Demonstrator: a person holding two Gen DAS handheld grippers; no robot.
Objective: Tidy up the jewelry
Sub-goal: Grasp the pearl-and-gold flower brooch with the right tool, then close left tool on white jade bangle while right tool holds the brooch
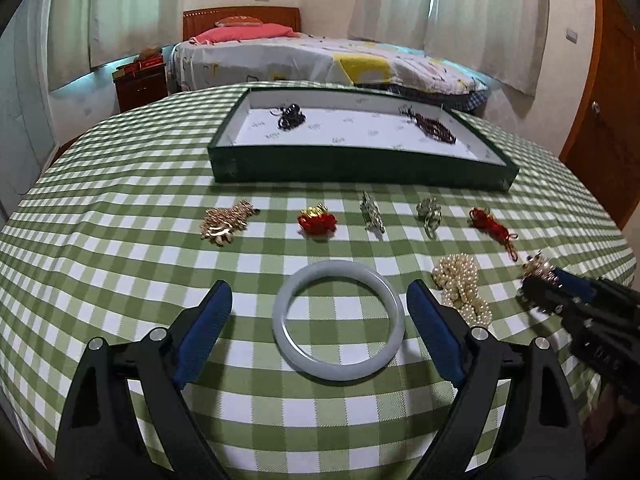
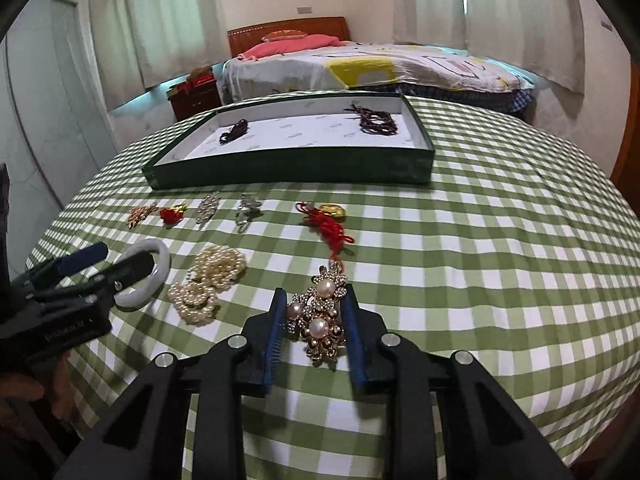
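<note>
On the round table with its green-and-white checked cloth (image 1: 120,280), my two grippers work side by side among loose jewelry. My left gripper (image 1: 320,312) stands wide and released, its blue pads (image 1: 208,328) on either side of a pale jade bangle (image 1: 338,322) that lies flat on the cloth; neither pad touches it. My right gripper (image 2: 316,320) is narrowed around a gold brooch set with pearls (image 2: 322,316). Its blue pads (image 2: 354,336) sit close against the brooch's edges, but I cannot tell whether they actually press on it; the brooch appears to rest on the cloth.

Between the two grippers lies a heaped pearl necklace (image 2: 208,284), just beside the bangle. Farther out, a row of small pieces runs across the cloth: a gold leaf-shaped cluster (image 1: 226,222), a red and gold ornament (image 1: 316,220), a silver brooch (image 1: 372,212), a second silver piece (image 1: 430,214), and a red knotted cord (image 2: 328,224) with a gold charm.

Beyond that row sits a shallow dark green tray (image 1: 352,168) with a white lining. Inside it lie a black beaded piece (image 1: 290,116) toward its left end and a dark red beaded strand (image 1: 432,124) toward its right end, well apart.

A bed (image 2: 360,64) stands behind the table.
</note>
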